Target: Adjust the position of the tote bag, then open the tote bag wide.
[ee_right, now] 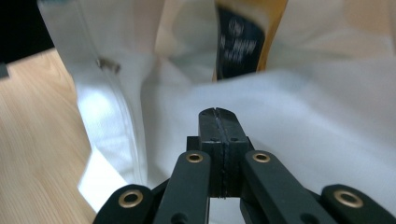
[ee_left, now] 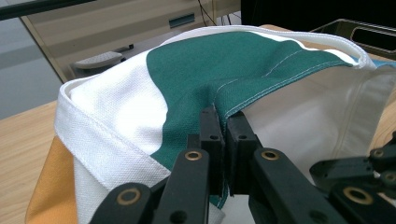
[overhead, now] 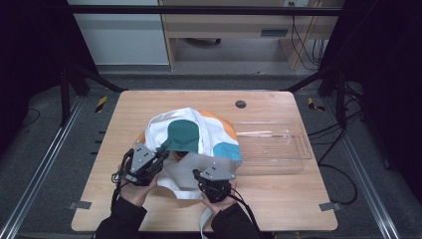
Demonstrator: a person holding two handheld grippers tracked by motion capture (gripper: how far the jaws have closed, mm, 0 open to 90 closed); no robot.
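Here, in the high view, a cloth bag [overhead: 191,137] in white, dark green, orange and light blue lies heaped at the middle of the wooden desk [overhead: 278,199]. Just to its right a clear plastic tray [overhead: 278,144] rests on the desk, its left end touching or tucked under the cloth; I cannot tell which. At the lower left of the bag the left tongs [overhead: 163,148] meet the green patch, a hand [overhead: 133,191] behind them. Lower centre, the right tongs [overhead: 199,175] lie over the pale inside of the bag, the other hand [overhead: 219,201] gripping their body. A small dark round plug [overhead: 241,104] sits in the desk near its far edge

In the left gripper view, the left tongs [ee_left: 223,116] at lower centre are pinched tight on the stitched hem of the green panel of the bag [ee_left: 210,70], the cloth caught between the jaws. The white rim runs across the top of the frame, an orange part shows at lower left, and the tray [ee_left: 364,32] sits at the upper right corner

In the right gripper view, the right tongs [ee_right: 218,114] at centre stand pressed together with nothing between them, their tips over white cloth of the bag [ee_right: 303,121]. A dark label [ee_right: 238,44] hangs inside the bag at the top, and bare desk [ee_right: 32,140] fills the left side
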